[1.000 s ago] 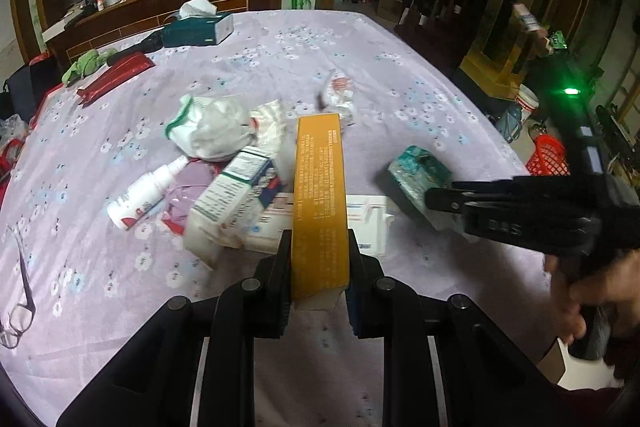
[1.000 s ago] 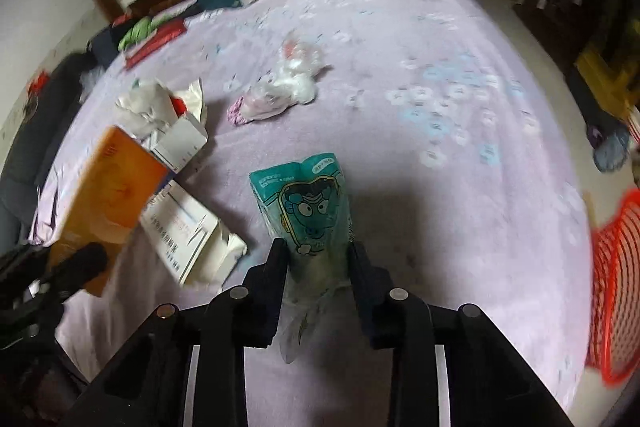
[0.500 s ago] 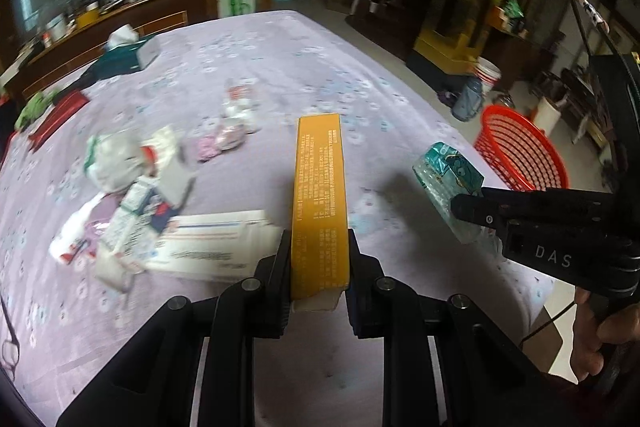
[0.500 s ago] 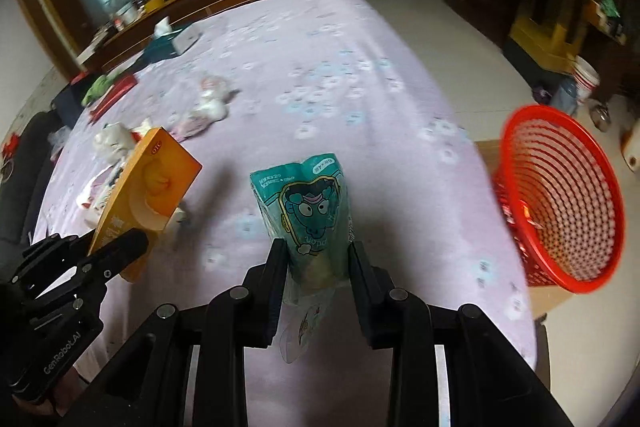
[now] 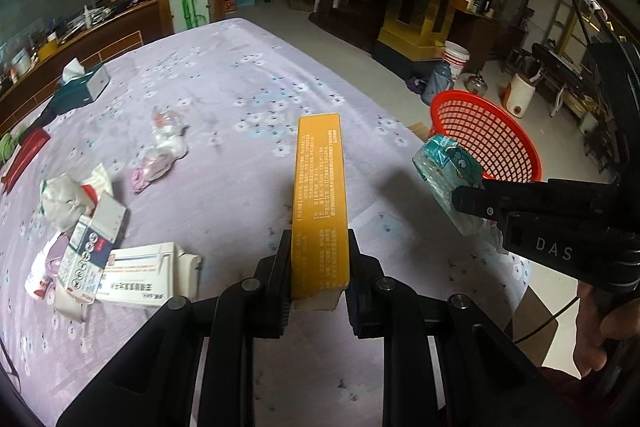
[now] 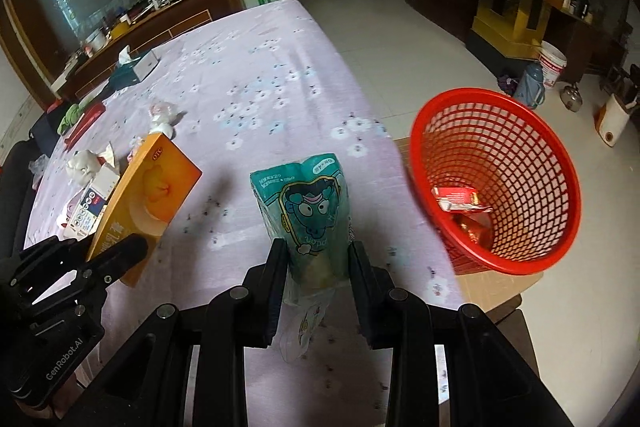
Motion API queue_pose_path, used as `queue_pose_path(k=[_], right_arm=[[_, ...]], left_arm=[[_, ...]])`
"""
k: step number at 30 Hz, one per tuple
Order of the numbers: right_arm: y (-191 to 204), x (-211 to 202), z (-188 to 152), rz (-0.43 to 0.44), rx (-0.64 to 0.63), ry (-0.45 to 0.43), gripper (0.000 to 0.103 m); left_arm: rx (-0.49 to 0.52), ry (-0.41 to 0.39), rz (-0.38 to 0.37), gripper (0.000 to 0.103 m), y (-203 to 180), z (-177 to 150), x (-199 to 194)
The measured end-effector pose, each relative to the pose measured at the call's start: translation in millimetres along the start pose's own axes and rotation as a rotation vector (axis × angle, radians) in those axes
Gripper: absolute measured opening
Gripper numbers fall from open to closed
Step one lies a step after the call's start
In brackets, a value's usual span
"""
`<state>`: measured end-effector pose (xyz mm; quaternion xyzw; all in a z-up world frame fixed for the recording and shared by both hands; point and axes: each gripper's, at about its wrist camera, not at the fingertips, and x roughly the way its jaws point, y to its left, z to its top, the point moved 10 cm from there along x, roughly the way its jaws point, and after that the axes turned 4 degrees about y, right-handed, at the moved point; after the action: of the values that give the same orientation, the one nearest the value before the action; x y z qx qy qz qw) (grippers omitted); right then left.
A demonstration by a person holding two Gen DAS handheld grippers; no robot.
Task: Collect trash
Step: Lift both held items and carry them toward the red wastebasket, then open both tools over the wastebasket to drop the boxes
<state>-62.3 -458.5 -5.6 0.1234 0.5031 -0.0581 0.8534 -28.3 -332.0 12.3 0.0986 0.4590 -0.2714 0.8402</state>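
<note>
The red basket (image 6: 496,183) stands at the right of the right wrist frame, beyond the table edge. The right gripper (image 6: 316,259), clamping the teal packet (image 6: 308,203), seems nearer to it than the left gripper (image 5: 318,259), which pinches the long orange box (image 5: 320,195) pointing straight ahead.

Dim, soft daylight, faint shadows on the tablecloth (image 5: 240,75), fisheye-bent dark corners, slight blur at left

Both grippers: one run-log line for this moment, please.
left gripper: shut on orange box | right gripper: shut on teal packet | red basket: beside table, some trash inside
</note>
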Motion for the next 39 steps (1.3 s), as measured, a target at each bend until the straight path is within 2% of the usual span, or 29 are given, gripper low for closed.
queue_pose_path(k=[27,39], right_arm=[[-78,-12,7,-0.031,0.087,-0.018,0.033],[-142,-26,24,-0.039,0.205,-0.047,0.034]], left_arm=[[0.082,0.004,-0.036,0.021,-69,32,27],[0.145,0.006,-0.090,0.021,-120,64,44]])
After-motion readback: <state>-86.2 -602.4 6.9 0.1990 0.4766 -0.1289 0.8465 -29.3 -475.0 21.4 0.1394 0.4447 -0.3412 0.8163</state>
